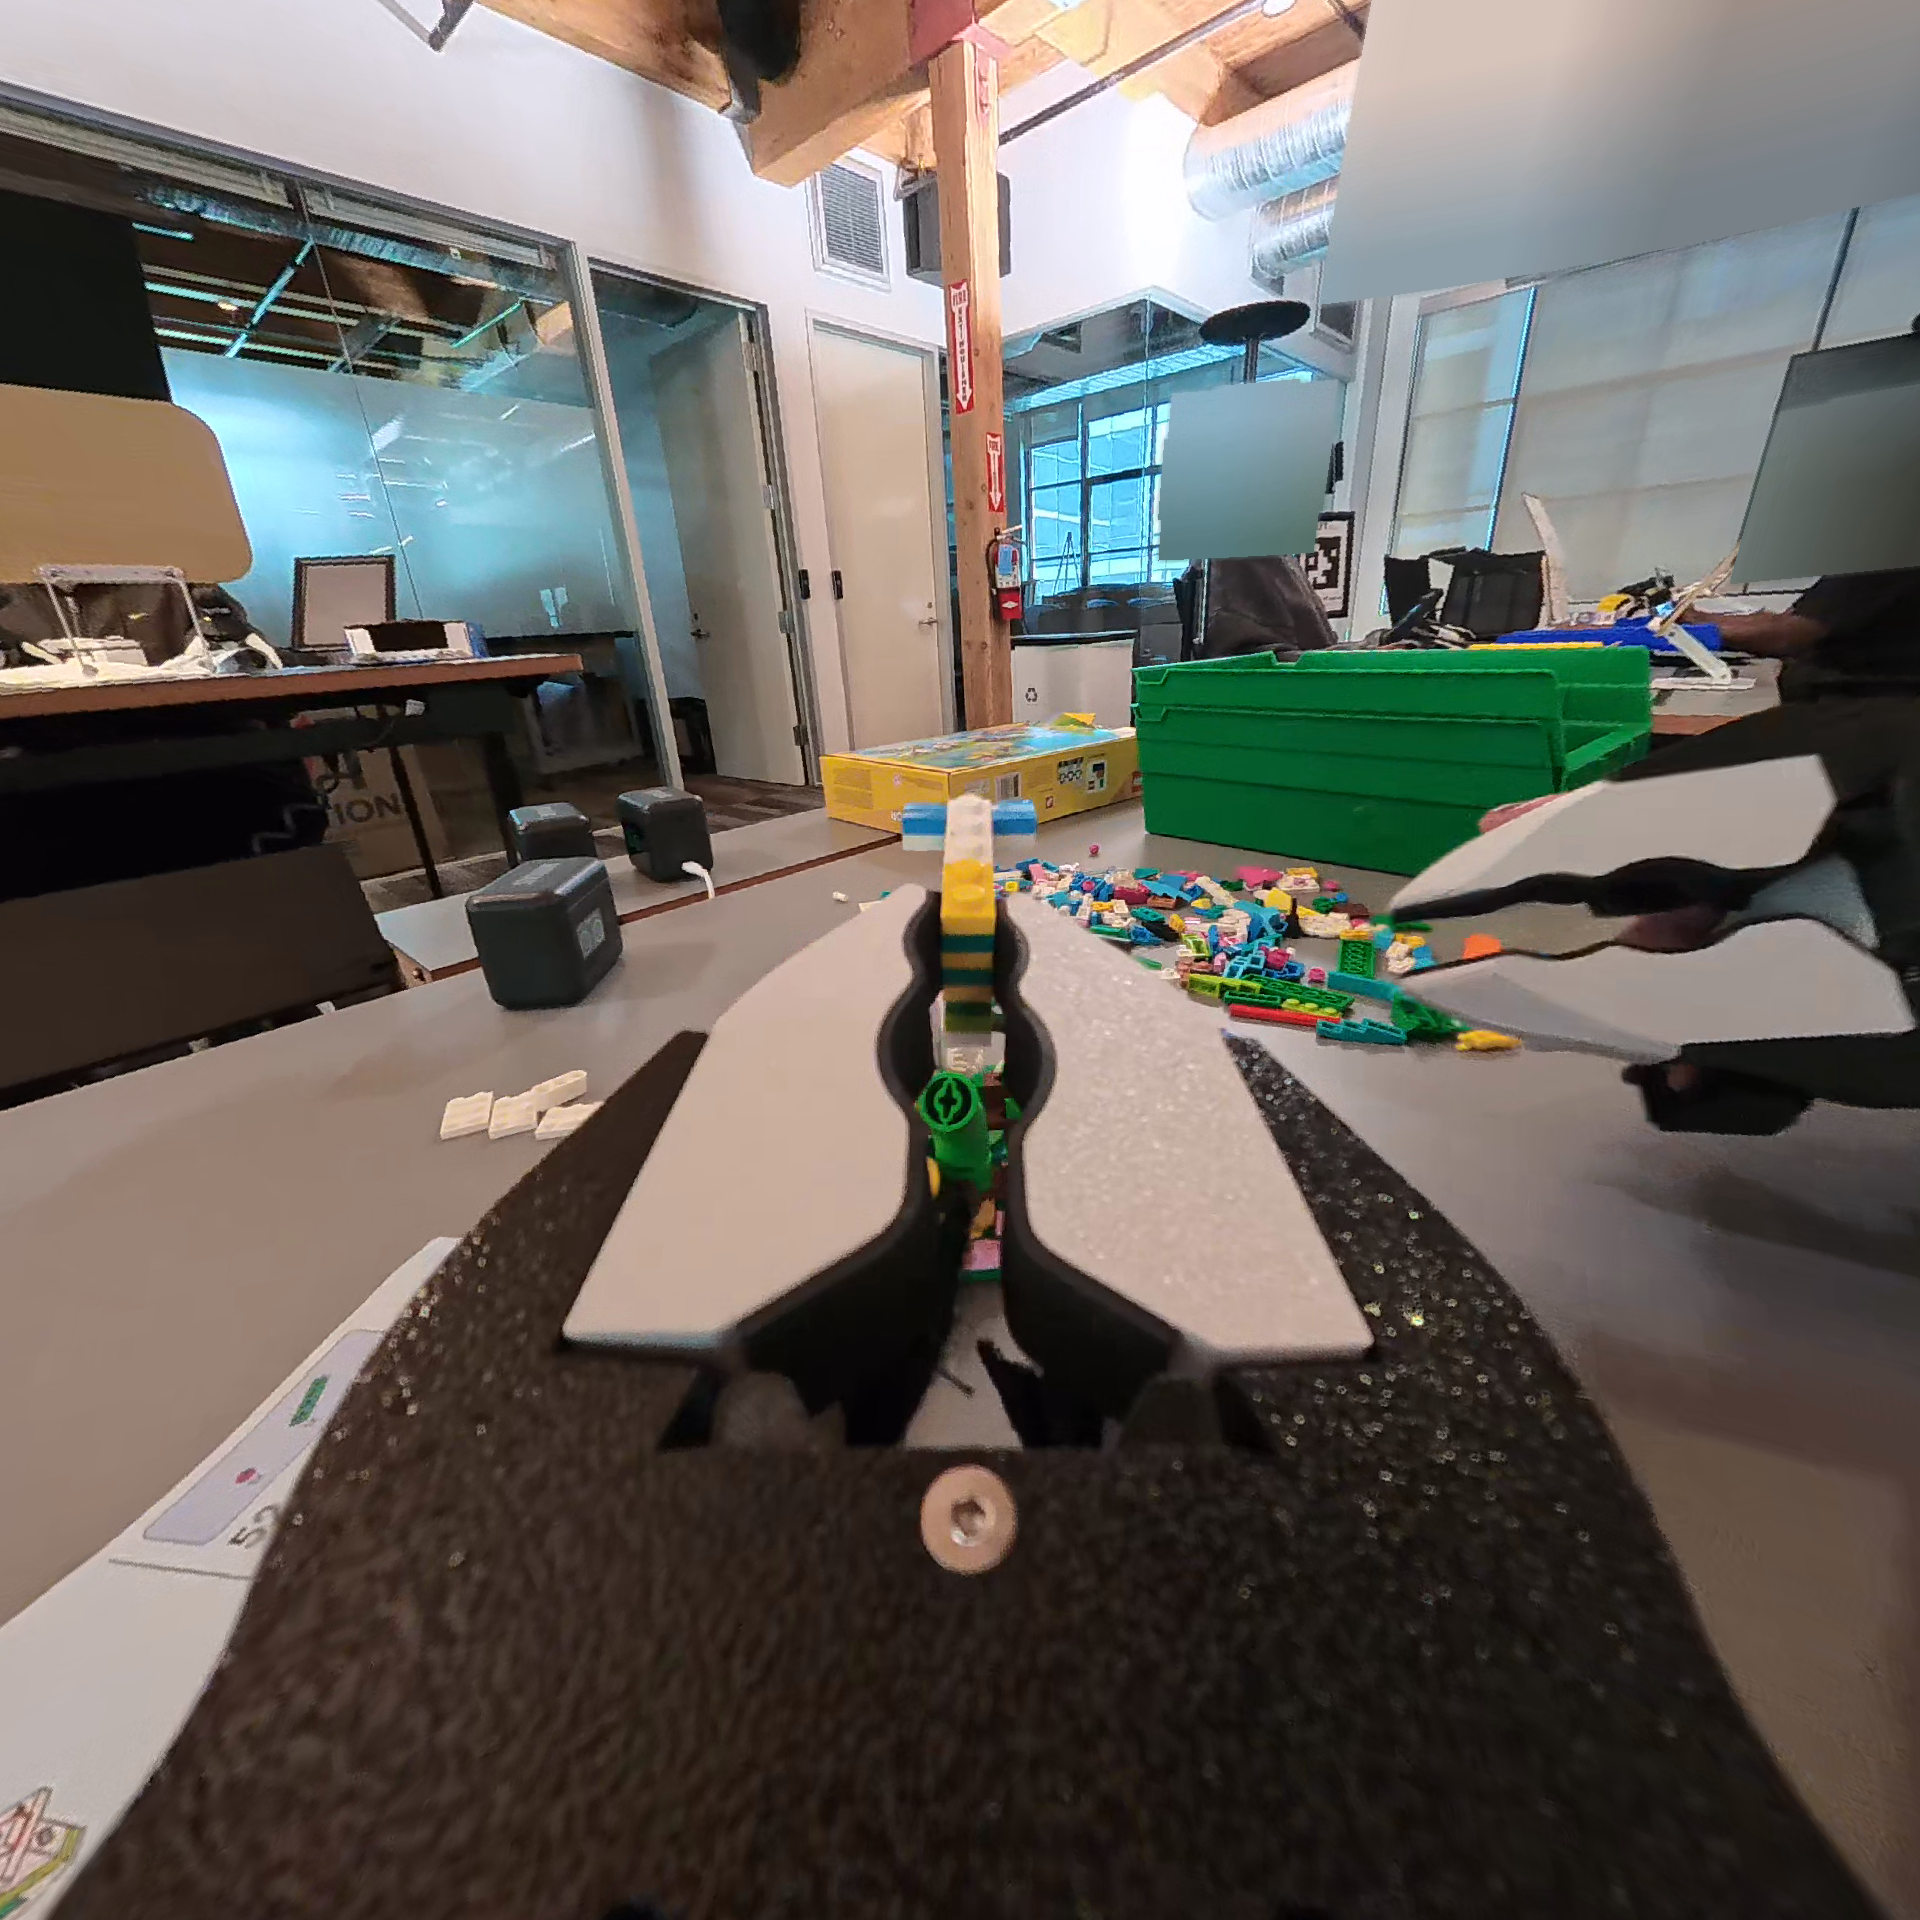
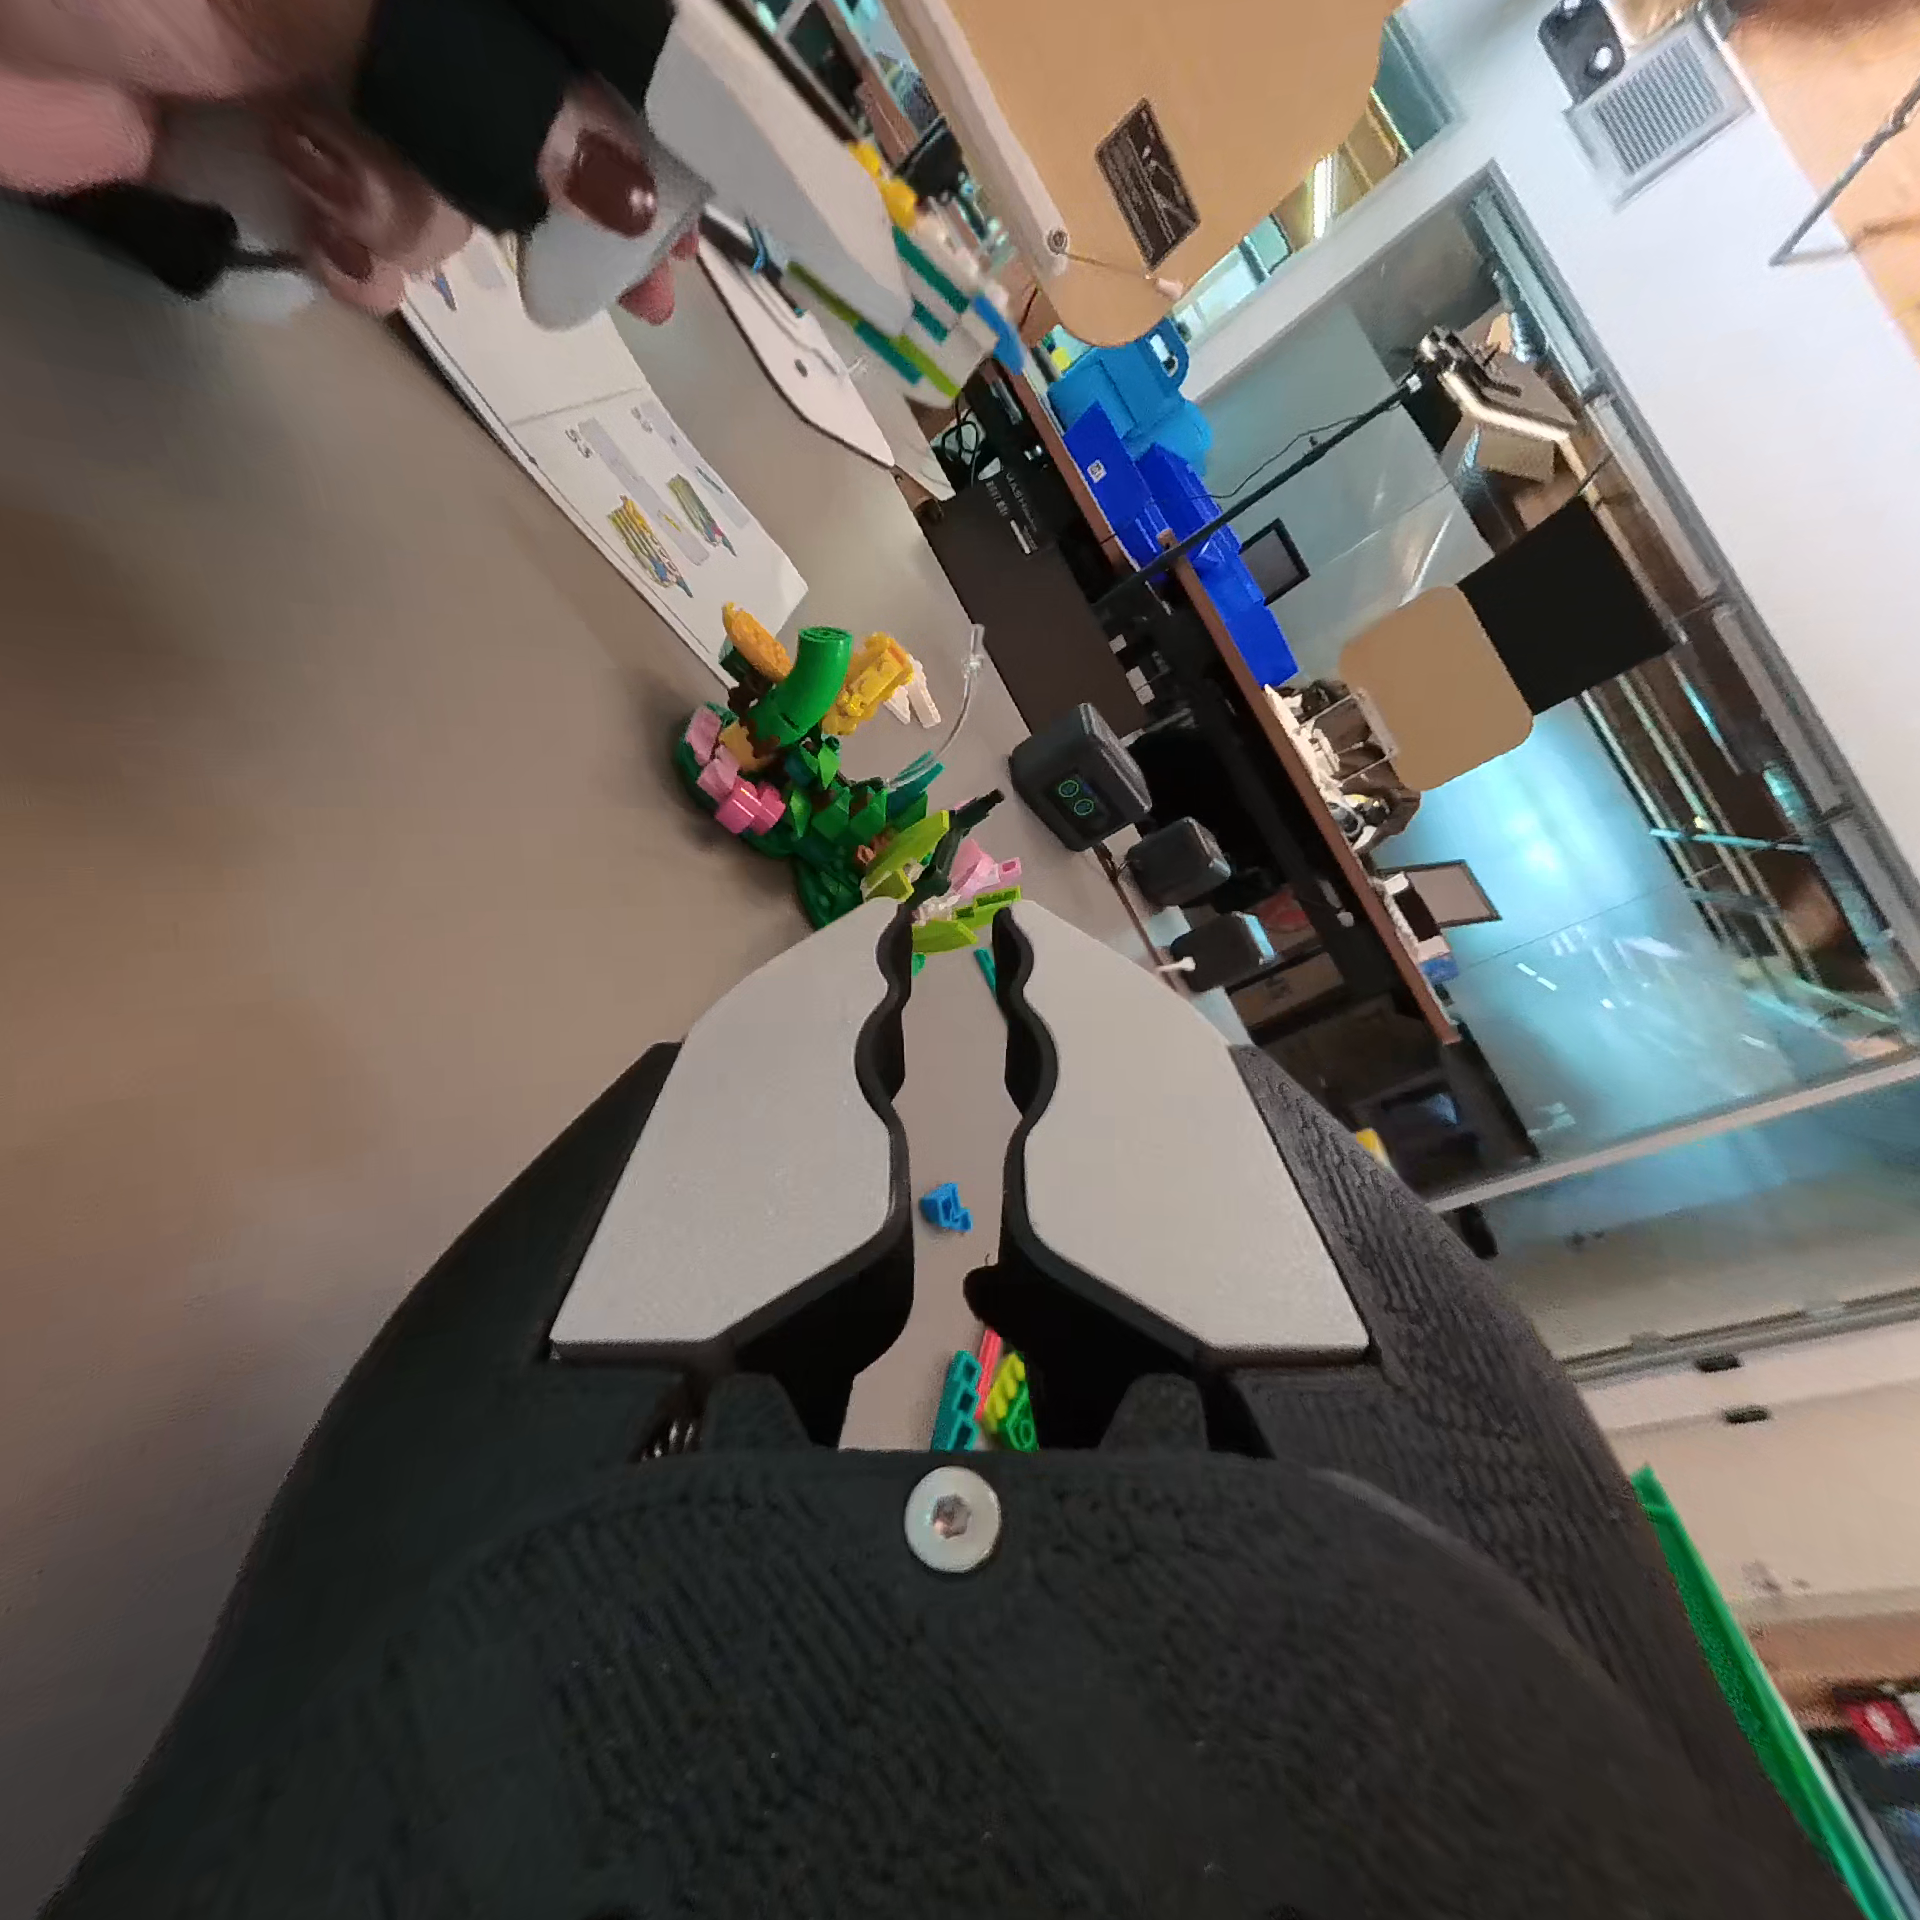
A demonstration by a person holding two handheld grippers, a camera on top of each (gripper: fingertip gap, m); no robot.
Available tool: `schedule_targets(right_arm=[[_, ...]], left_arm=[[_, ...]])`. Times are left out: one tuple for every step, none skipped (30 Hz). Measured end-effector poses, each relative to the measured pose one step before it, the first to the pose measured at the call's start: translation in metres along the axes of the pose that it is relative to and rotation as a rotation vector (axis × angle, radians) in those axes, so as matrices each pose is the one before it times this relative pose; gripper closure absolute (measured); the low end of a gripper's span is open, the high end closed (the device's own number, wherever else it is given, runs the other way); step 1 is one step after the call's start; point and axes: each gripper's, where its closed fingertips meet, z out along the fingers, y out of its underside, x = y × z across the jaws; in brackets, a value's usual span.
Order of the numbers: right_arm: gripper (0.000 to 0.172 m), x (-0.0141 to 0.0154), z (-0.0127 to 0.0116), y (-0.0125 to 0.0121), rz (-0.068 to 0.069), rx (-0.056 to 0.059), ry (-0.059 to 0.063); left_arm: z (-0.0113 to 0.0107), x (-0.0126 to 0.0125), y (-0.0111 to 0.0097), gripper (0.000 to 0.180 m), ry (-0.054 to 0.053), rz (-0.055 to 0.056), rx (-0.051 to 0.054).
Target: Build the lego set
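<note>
Left fingers (image 1: 1122, 1039) pinching striped brick stack (image 1: 968, 956), long axis pointing forward.

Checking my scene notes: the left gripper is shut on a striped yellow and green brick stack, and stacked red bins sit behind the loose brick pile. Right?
Not quite: the stacked bins are green, as the left wrist view shows. The rest holds: left gripper clamps the striped brick stack.

A green bin (image 1: 1382, 758) sits at two o'clock, a yellow box (image 1: 977, 774) at twelve, dark cubes (image 1: 545, 935) at ten.

Left claw (image 1: 968, 914) around yellow-green striped brick stack (image 1: 968, 935), pads pressing.
</note>
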Motion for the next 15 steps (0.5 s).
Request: schedule_targets(right_arm=[[0.158,0.00067,-0.00395,-0.0014,0.024,-0.0021,0.0005],[0.158,0.00057,-0.00436,-0.00081,0.0254,-0.0067,0.0016],[0.158,0.00046,-0.0053,-0.0004,0.0252,-0.0087,0.006],[0.158,-0.00019,-0.00615,-0.00056,0.0238,-0.0057,0.0063],[0.158,-0.00142,-0.00722,-0.00084,0.0222,-0.0006,0.0036],[0.158,-0.00191,-0.00756,-0.00037,0.022,-0.0016,0.0052],[0.158,-0.00282,-0.00773,-0.00004,0.0195,-0.0019,0.0025],[0.158,-0.00376,-0.00762,0.00032,0.0169,-0.0015,-0.0026],[0.158,-0.00405,-0.00714,0.00116,0.0148,-0.006,-0.0029],[0.158,-0.00359,-0.00658,0.00198,0.0127,-0.0098,-0.0002],[0.158,-0.00365,-0.00595,0.00234,0.0112,-0.0095,-0.0017],[0.158,-0.00441,-0.00578,0.00218,0.0101,-0.0081,-0.0066],[0.158,-0.00384,-0.00576,0.00177,0.0123,-0.0062,-0.0021],[0.158,-0.00468,-0.00563,0.00146,0.012,-0.0058,-0.0059],[0.158,-0.00512,-0.00559,0.00131,0.0093,-0.0054,-0.0076]], left_arm=[[-0.00007,0.00058,0.00005,0.173,0.0003,0.0121,0.0004],[-0.0002,0.00167,0.00028,0.172,0.0039,0.0139,-0.0012],[-0.0003,0.00229,0.00023,0.172,0.0054,0.0167,-0.0022],[-0.00059,0.00234,0.00002,0.172,0.0041,0.0223,-0.0013],[-0.00085,0.00168,-0.00048,0.172,-0.0011,0.0268,0.0016],[-0.00078,0.00132,-0.0004,0.172,-0.0031,0.0276,0.0012],[-0.00057,0.00099,-0.00011,0.172,-0.0037,0.0244,0.0001],[-0.00051,0.00115,-0.00009,0.172,-0.0028,0.0181,0.0002],[-0.00033,0.00157,-0.00007,0.172,0.0028,0.0125,-0.0004],[-0.00025,0.00173,0.00006,0.172,0.0047,0.01,-0.0008],[-0.00021,0.00068,0.00021,0.172,-0.0012,0.0084,-0.0013],[-0.00023,0.00018,0.00055,0.172,-0.0045,0.0044,-0.0039],[-0.00028,0.0001,0.00046,0.172,-0.0034,0.0004,-0.0032],[-0.0004,0.00037,0.00001,0.172,0.0001,0.0006,0.0002],[-0.0005,0.00044,0.00008,0.172,-0.0005,-0.0004,-0.0006]])
